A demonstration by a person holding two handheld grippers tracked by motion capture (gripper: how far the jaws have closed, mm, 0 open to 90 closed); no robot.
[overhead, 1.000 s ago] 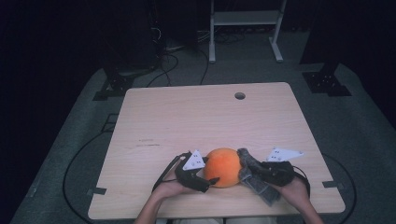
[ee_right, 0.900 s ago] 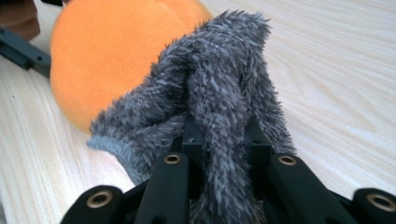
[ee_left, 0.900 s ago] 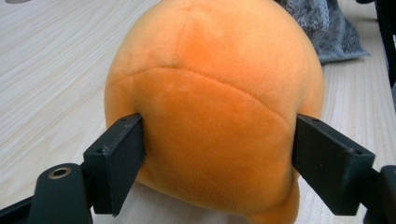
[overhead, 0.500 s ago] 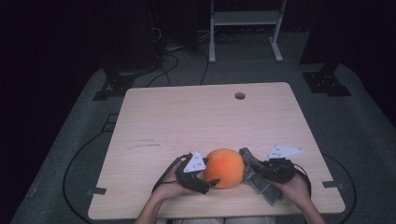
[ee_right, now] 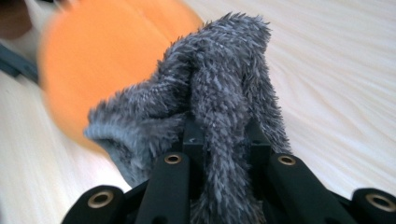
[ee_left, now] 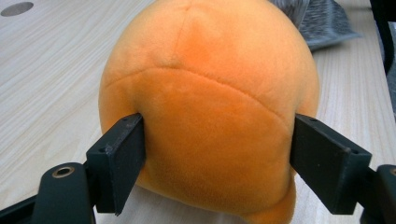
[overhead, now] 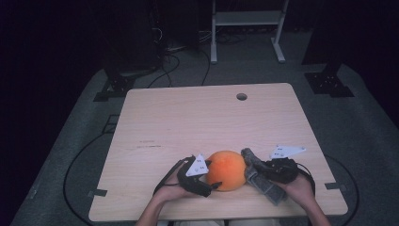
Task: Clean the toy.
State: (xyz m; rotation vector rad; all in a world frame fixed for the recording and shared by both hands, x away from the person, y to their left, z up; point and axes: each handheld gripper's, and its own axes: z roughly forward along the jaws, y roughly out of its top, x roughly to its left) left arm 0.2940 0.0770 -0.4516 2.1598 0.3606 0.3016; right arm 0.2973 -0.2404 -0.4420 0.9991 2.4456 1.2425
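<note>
Nothing much has shifted except my left tool (ee_left: 219,154) just closing slightly, clasping the orange plush ball (overhead: 227,169); touching its right side, my right tool (ee_right: 219,140) grips the grey fuzzy cloth (ee_right: 219,93).

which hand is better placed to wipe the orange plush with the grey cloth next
Right, probably: the right gripper already pinches the grey cloth beside the orange plush, while the left gripper clamps and steadies it.

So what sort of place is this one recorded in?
Probably a lab or recording studio: a bare wooden table with a cable hole, on grey carpet, with cables and a metal stand in a dark surround.
</note>
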